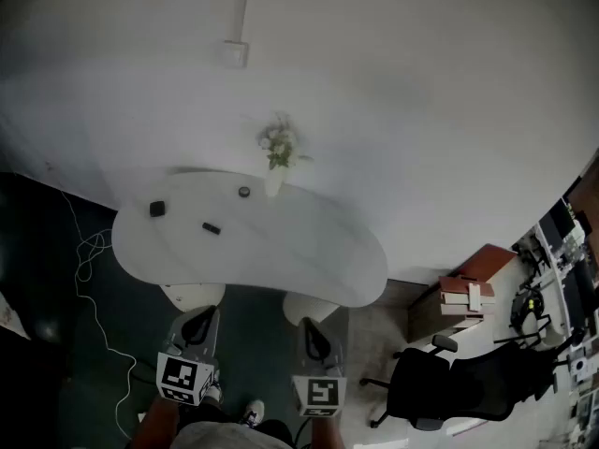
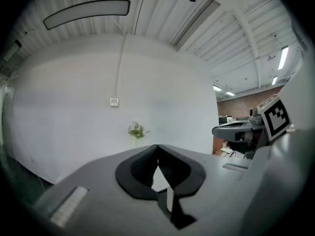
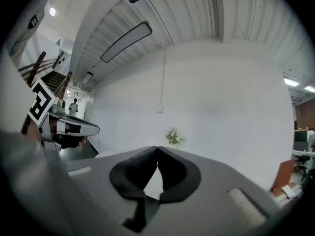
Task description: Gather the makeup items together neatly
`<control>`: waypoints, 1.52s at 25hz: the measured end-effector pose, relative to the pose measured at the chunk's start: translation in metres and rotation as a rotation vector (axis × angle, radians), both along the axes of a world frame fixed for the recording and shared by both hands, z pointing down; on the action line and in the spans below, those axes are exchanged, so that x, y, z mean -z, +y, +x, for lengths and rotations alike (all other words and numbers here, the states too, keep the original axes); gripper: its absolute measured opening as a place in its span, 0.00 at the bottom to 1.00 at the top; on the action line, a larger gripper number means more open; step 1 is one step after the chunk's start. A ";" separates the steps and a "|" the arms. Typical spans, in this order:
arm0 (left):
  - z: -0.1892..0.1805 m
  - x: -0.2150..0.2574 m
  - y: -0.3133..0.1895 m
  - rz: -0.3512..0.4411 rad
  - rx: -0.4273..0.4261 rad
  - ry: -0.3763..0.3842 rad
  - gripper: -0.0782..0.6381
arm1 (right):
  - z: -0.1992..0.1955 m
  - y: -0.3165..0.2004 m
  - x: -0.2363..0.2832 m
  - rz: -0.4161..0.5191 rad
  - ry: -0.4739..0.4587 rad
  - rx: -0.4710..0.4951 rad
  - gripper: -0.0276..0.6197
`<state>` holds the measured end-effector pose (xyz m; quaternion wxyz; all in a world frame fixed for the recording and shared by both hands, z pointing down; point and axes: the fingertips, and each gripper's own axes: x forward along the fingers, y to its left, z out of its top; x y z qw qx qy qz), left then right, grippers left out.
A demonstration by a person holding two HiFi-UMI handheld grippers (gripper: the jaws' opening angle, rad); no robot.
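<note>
Three small dark makeup items lie spread on the white oval table (image 1: 309,260): a squarish compact (image 1: 157,209) at the left, a short dark stick (image 1: 211,228) right of it, and a small round pot (image 1: 244,192) further back near the vase. My left gripper (image 1: 198,327) and right gripper (image 1: 314,340) hang side by side in front of the table's near edge, well short of the items. Both are shut with nothing between them: the tips of the left gripper (image 2: 157,146) meet, and so do those of the right gripper (image 3: 157,148).
A white vase with a flower sprig (image 1: 277,157) stands at the table's back edge against the white wall. A black office chair (image 1: 459,382) and a low box with books (image 1: 465,293) stand to the right. White cable (image 1: 89,251) trails over the dark floor at the left.
</note>
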<state>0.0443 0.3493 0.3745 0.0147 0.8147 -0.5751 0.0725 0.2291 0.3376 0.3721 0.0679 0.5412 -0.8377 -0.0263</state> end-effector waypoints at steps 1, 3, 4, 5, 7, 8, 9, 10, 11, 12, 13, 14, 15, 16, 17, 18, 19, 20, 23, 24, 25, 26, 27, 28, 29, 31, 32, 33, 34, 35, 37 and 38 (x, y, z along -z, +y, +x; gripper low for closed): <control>-0.001 0.001 0.000 0.000 -0.001 0.000 0.12 | -0.001 0.000 0.000 0.000 0.000 -0.001 0.05; -0.003 0.002 0.000 0.000 0.000 0.000 0.12 | -0.003 0.000 0.000 0.000 -0.004 -0.003 0.05; -0.005 0.002 -0.001 0.000 0.002 0.000 0.12 | -0.004 -0.001 0.000 0.000 -0.008 -0.005 0.05; -0.007 0.002 -0.001 -0.001 0.005 0.000 0.12 | -0.005 -0.002 0.000 -0.001 -0.010 -0.006 0.05; -0.012 0.001 -0.004 -0.004 0.013 0.000 0.12 | -0.009 -0.005 -0.001 -0.004 -0.009 -0.002 0.05; -0.015 0.000 -0.005 -0.008 0.016 0.000 0.12 | -0.012 -0.007 -0.002 -0.005 -0.008 0.003 0.05; -0.017 -0.001 -0.007 -0.011 0.020 -0.001 0.12 | -0.016 -0.010 -0.002 -0.005 -0.008 0.008 0.05; -0.020 -0.002 -0.009 -0.015 0.023 -0.001 0.12 | -0.020 -0.012 -0.002 -0.006 -0.008 0.014 0.05; -0.024 -0.003 -0.011 -0.018 0.027 -0.001 0.12 | -0.024 -0.014 -0.003 -0.007 -0.008 0.019 0.05; -0.027 -0.003 -0.013 -0.020 0.030 0.000 0.12 | -0.028 -0.017 -0.004 -0.009 -0.008 0.024 0.05; -0.030 -0.003 -0.016 -0.020 0.033 0.001 0.12 | -0.032 -0.020 -0.005 -0.012 -0.009 0.028 0.05; -0.033 -0.003 -0.019 -0.019 0.035 0.003 0.12 | -0.036 -0.023 -0.006 -0.015 -0.010 0.032 0.05; -0.037 -0.003 -0.022 -0.019 0.038 0.004 0.12 | -0.041 -0.027 -0.007 -0.018 -0.011 0.036 0.05; -0.040 -0.003 -0.026 -0.020 0.041 0.004 0.12 | -0.045 -0.031 -0.007 -0.020 -0.012 0.040 0.05; -0.044 -0.003 -0.030 -0.022 0.044 0.003 0.12 | -0.049 -0.036 -0.007 -0.020 -0.015 0.044 0.05; -0.049 -0.004 -0.034 -0.024 0.049 0.003 0.12 | -0.053 -0.041 -0.006 -0.019 -0.018 0.049 0.05; -0.054 -0.005 -0.038 -0.028 0.054 0.002 0.12 | -0.058 -0.046 -0.006 -0.018 -0.021 0.053 0.05; -0.059 -0.006 -0.043 -0.031 0.059 0.003 0.12 | -0.063 -0.052 -0.006 -0.019 -0.023 0.055 0.05; -0.077 -0.005 -0.062 -0.032 0.071 0.007 0.12 | -0.082 -0.071 -0.008 -0.023 -0.028 0.062 0.05; -0.083 -0.005 -0.068 -0.030 0.072 0.008 0.12 | -0.089 -0.078 -0.010 -0.025 -0.031 0.068 0.05; -0.088 -0.005 -0.074 -0.030 0.074 0.008 0.12 | -0.096 -0.084 -0.011 -0.028 -0.034 0.074 0.05; -0.094 -0.006 -0.081 -0.032 0.075 0.007 0.12 | -0.103 -0.091 -0.012 -0.032 -0.035 0.079 0.05; -0.100 -0.007 -0.087 -0.034 0.077 0.005 0.12 | -0.110 -0.097 -0.011 -0.039 -0.034 0.084 0.05; -0.106 -0.007 -0.094 -0.037 0.079 0.003 0.12 | -0.117 -0.104 -0.011 -0.044 -0.033 0.087 0.05; -0.112 -0.007 -0.101 -0.038 0.081 0.003 0.12 | -0.124 -0.112 -0.011 -0.045 -0.036 0.090 0.05; -0.125 -0.008 -0.115 -0.040 0.084 0.003 0.12 | -0.137 -0.126 -0.012 -0.044 -0.041 0.095 0.05; -0.132 -0.009 -0.122 -0.040 0.087 0.003 0.12 | -0.144 -0.134 -0.013 -0.046 -0.041 0.096 0.05; -0.138 -0.010 -0.129 -0.039 0.088 0.003 0.12 | -0.150 -0.141 -0.014 -0.048 -0.041 0.096 0.05; -0.145 -0.010 -0.136 -0.038 0.089 0.005 0.12 | -0.157 -0.148 -0.015 -0.050 -0.039 0.096 0.05; -0.151 -0.010 -0.143 -0.038 0.088 0.007 0.12 | -0.164 -0.155 -0.015 -0.051 -0.037 0.096 0.05; -0.161 -0.012 -0.156 -0.038 0.081 0.011 0.12 | -0.178 -0.168 -0.016 -0.047 -0.029 0.094 0.05; -0.166 -0.013 -0.163 -0.037 0.076 0.011 0.12 | -0.185 -0.174 -0.015 -0.046 -0.023 0.095 0.05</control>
